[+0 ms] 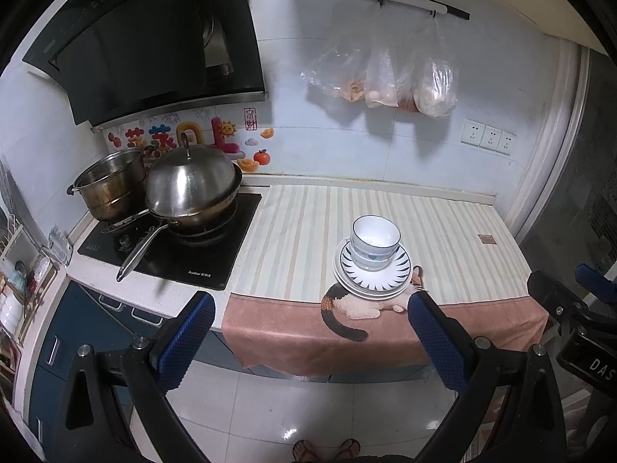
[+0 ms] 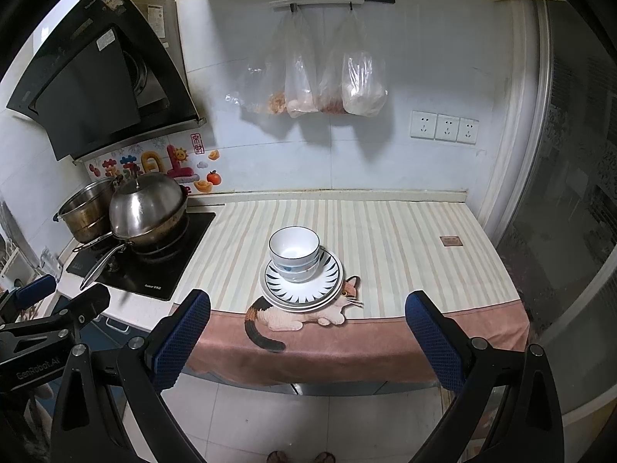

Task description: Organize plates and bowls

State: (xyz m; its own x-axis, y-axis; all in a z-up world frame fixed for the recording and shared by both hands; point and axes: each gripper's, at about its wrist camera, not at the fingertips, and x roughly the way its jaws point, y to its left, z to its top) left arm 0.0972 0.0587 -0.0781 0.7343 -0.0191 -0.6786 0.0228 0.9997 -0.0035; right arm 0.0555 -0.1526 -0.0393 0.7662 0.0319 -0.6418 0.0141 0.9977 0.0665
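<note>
Nested white bowls with dark rims point(image 2: 294, 251) sit on stacked white plates with black ray pattern point(image 2: 302, 286) upon the striped-cloth tabletop point(image 2: 405, 254); the right tool point(image 2: 307, 310) hangs spread wide, well apart from them.

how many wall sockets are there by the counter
3. All sit in a row on the white wall right of the hanging bags: left socket, middle socket, right socket. None seem hidden.
</note>
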